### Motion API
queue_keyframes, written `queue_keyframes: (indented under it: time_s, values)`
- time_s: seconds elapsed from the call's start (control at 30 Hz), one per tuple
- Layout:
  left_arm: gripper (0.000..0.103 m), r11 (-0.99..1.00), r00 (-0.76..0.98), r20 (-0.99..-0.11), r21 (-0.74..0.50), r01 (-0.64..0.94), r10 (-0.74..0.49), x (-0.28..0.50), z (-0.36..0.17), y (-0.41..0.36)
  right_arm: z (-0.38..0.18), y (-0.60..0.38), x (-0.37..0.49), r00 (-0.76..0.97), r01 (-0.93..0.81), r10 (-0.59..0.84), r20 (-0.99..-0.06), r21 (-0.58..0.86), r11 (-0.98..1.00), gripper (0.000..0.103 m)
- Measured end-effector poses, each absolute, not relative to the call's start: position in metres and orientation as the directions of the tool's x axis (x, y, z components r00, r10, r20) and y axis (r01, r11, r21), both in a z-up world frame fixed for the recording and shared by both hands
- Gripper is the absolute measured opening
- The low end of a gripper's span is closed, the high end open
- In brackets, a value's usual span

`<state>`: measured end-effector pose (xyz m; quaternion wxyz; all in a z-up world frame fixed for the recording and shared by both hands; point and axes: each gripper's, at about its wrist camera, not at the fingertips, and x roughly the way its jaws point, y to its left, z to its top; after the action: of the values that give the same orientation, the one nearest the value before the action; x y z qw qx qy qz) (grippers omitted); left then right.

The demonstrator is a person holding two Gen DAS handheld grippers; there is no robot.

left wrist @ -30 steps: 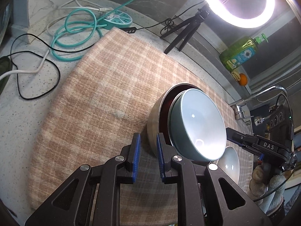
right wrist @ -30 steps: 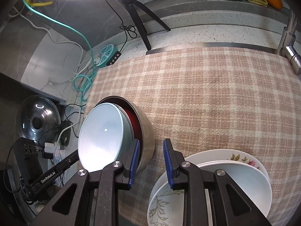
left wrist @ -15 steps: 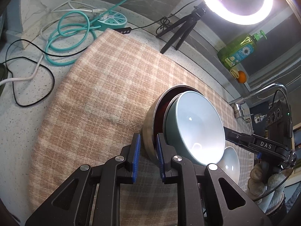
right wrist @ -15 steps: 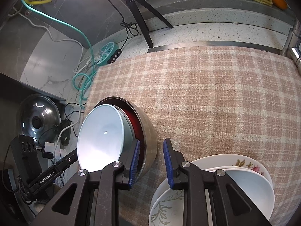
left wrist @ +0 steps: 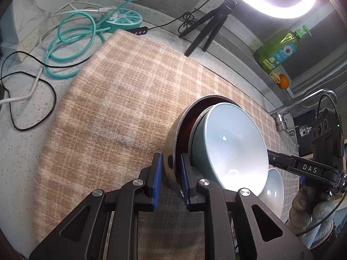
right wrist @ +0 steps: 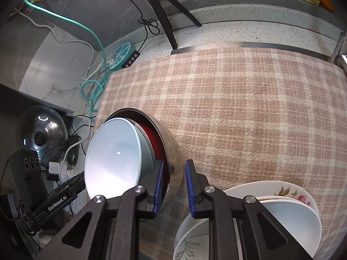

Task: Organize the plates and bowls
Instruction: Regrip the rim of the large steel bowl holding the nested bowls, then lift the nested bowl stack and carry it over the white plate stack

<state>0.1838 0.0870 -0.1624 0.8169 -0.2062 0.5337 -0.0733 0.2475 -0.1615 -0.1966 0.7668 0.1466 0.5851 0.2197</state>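
The right hand-held gripper [right wrist: 172,186] straddles the near rim of a round stainless-steel bowl [right wrist: 173,151] with a dark red lining, one blue-padded finger inside and one outside; its jaws have just been closing on that wall. A pale blue ceramic bowl [right wrist: 112,158] sits tilted inside the steel one. Both rest on a beige plaid cloth [right wrist: 238,108] over the speckled table [right wrist: 238,32]. Just right of the gripper lie stacked white floral plates [right wrist: 288,195].
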Motion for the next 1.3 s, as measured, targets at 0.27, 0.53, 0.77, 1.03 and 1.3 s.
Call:
queue_keyframes:
  time_s: [0.27, 0.53, 0.77, 1.03, 1.3]
  values:
    - [0.01, 0.905, 0.408, -0.846, -0.415, -0.095, -0.345, 0.188, -0.167, 0.085, -0.201, -0.158, 0.25, 0.206, -0.163, 0.518, -0.83, 0.493, 0.855, 0.011]
    - [0.009, 0.906, 0.407, -0.848, -0.411, -0.103, -0.339, 0.187, -0.166, 0.085, -0.199, -0.157, 0.25, 0.211, -0.162, 0.516, -0.83, 0.491, 0.856, 0.011]
    - [0.009, 0.903, 0.407, -0.847, -0.416, -0.108, -0.342, 0.184, -0.162, 0.085, -0.2, -0.161, 0.248, 0.205, -0.142, 0.531, -0.822, 0.512, 0.847, 0.011]
    - [0.009, 0.904, 0.422, -0.843, -0.412, -0.111, -0.333, 0.181, -0.155, 0.083, -0.194, -0.163, 0.243, 0.221, -0.139, 0.538, -0.813, 0.52, 0.843, 0.011]
    - [0.008, 0.908, 0.452, -0.831, -0.408, -0.097, -0.325, 0.176, -0.14, 0.08, -0.176, -0.168, 0.235, 0.246, -0.162, 0.554, -0.796, 0.529, 0.833, 0.011]
